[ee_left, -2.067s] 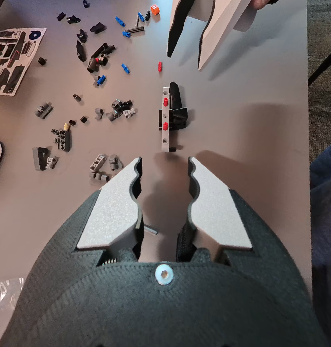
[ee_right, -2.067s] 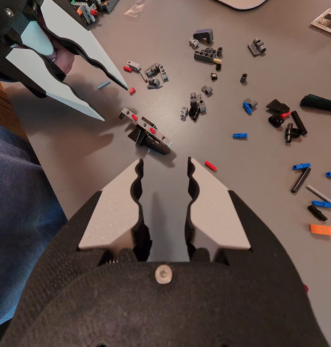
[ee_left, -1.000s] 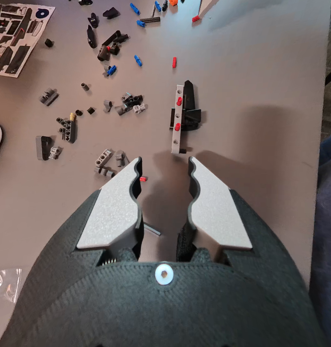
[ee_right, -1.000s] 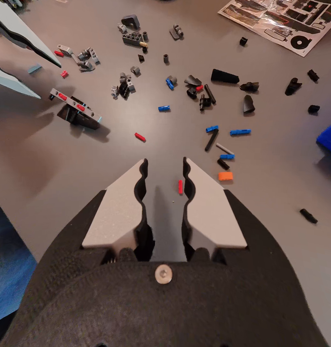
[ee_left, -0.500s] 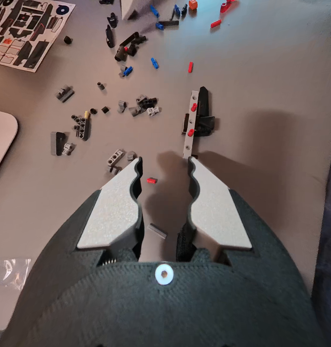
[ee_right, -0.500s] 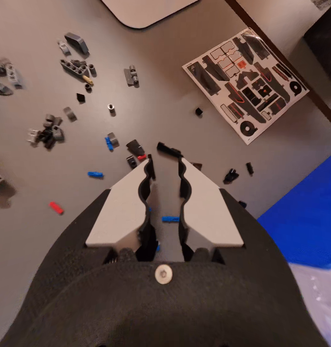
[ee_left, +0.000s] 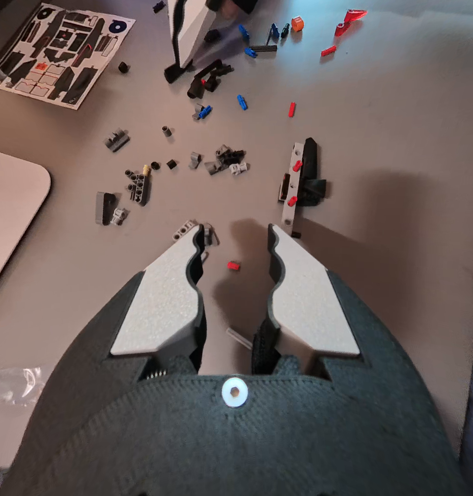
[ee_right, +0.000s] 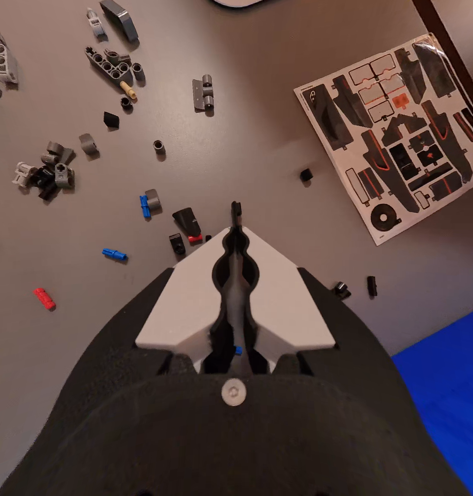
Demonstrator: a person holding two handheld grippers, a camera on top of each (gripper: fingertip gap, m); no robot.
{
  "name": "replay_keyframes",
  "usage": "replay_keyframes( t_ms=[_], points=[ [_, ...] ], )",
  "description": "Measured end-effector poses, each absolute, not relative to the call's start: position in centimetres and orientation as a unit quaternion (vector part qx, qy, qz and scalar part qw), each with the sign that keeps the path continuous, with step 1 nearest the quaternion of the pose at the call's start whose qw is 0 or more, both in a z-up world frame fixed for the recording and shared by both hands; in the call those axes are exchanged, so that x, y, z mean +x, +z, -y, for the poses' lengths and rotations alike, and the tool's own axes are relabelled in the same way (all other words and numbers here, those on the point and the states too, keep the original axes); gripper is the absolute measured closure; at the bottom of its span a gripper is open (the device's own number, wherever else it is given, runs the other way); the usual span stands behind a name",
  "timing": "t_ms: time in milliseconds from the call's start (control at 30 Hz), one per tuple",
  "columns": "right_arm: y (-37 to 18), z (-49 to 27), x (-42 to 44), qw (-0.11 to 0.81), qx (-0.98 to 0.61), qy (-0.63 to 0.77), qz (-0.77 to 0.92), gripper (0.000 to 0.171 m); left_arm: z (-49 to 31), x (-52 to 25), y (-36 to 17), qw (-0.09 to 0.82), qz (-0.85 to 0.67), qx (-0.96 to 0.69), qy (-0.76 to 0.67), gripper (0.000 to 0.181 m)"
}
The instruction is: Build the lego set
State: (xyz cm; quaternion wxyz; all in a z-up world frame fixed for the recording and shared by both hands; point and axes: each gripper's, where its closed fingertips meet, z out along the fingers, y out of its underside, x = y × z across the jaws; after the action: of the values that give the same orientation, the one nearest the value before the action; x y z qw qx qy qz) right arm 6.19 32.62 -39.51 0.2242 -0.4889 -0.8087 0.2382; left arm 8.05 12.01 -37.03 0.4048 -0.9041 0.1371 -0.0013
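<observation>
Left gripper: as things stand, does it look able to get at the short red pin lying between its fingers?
Probably yes. The left gripper is open and holds nothing, and the short red pin lies on bare table in the gap, with nothing over it.

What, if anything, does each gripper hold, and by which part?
The right gripper pinches a long black piece near one end, between its fingers; the other end sticks out. The left gripper is open, holding nothing.
</observation>
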Motion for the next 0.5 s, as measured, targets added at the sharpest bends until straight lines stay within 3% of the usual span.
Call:
replay_keyframes(
  t_ms=[200, 367, 500],
  points=[
    [-35.4, -30.6, 6.5, 0.311, -0.443, 0.266, 0.798, 0.171, -14.9, 7.4, -34.9, 0.44, -0.093, -0.893, -0.026, 0.14],
    [-27.7, -26.9, 7.0, 0.482, -0.324, 0.192, 0.791, 0.171, -18.2, 7.4, -29.9, 0.518, 0.006, -0.837, -0.179, 0.145],
    [-23.4, -23.8, 7.7, 0.563, -0.227, 0.133, 0.783, 0.171, -19.3, 7.2, -25.3, 0.565, 0.04, -0.77, -0.294, 0.138]
  ],
)
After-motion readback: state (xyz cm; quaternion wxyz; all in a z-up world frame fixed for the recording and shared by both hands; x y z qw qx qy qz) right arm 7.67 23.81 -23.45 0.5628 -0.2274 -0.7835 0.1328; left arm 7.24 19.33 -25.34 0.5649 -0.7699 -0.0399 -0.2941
